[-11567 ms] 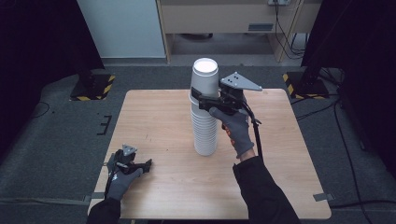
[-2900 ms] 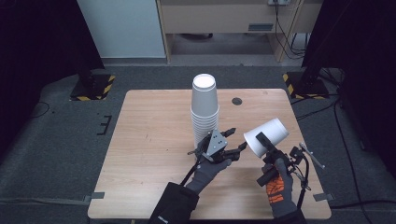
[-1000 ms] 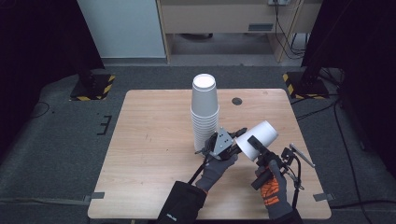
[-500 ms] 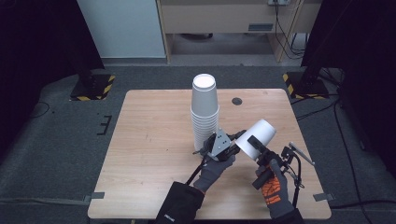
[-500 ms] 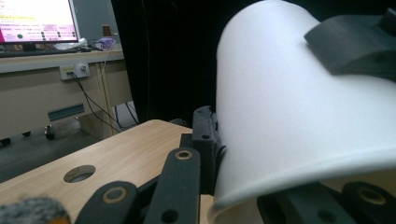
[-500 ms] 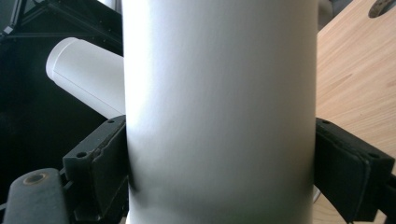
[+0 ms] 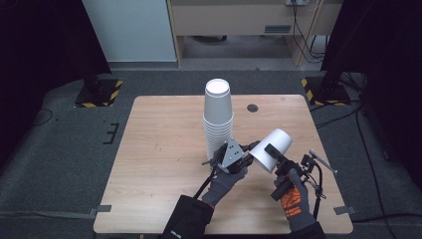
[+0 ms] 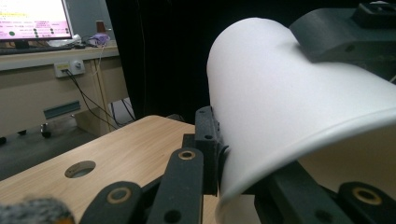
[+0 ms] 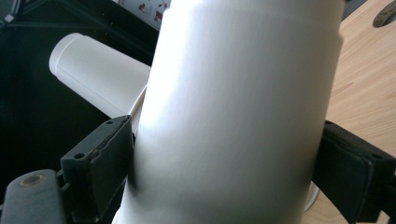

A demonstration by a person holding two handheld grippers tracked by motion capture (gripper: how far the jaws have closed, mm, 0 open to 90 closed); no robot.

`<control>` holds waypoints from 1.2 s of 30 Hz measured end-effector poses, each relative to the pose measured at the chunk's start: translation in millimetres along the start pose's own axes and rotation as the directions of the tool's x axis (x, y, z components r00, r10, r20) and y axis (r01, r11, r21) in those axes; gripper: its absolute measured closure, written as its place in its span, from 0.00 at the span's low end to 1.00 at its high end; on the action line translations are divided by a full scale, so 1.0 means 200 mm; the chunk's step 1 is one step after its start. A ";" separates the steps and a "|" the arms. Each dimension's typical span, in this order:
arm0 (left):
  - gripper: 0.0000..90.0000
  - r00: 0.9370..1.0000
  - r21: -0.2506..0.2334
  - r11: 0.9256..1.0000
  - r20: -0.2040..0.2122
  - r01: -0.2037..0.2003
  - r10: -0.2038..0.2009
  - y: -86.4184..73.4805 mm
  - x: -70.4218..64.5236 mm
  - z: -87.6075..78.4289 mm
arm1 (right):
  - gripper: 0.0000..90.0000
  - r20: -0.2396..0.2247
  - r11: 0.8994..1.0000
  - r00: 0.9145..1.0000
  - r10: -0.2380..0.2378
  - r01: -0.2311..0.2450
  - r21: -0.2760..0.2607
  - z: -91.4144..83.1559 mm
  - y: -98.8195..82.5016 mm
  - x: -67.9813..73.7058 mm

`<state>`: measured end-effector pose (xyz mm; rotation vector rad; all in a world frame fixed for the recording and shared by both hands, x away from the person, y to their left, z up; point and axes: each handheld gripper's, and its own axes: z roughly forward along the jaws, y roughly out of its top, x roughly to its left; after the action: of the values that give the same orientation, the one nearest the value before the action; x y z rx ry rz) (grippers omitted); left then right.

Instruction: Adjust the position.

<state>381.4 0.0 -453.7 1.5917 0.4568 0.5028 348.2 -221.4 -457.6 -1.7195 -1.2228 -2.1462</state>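
The white paper cup [image 7: 271, 149], smooth and tapered, is held tilted above the desk [image 7: 159, 149] at about four o'clock from the cup stack [image 7: 218, 117], its closed base pointing up and away. The right gripper [image 7: 272, 153] clamps its black fingers [image 9: 100, 158] on the cup's wall, the gloved hand below it with wrist upright. The left gripper [image 7: 247, 153], reaching in from the left, has just been closing, its fingers [image 8: 208, 140] pinching the cup's rolled rim. The desk is pale wood-grain with a round hole [image 7: 253, 107].
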 end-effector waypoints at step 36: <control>0.96 0.999 0.041 0.999 0.048 -0.015 0.013 0.06 -0.01 -0.13 | 0.11 0.063 0.993 0.996 -0.062 0.068 -0.100 -0.06 0.11 -0.04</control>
<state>366.2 19.1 -439.4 1.6440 0.4225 0.4675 354.4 -245.9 -453.3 -1.8210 -1.2202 -2.2463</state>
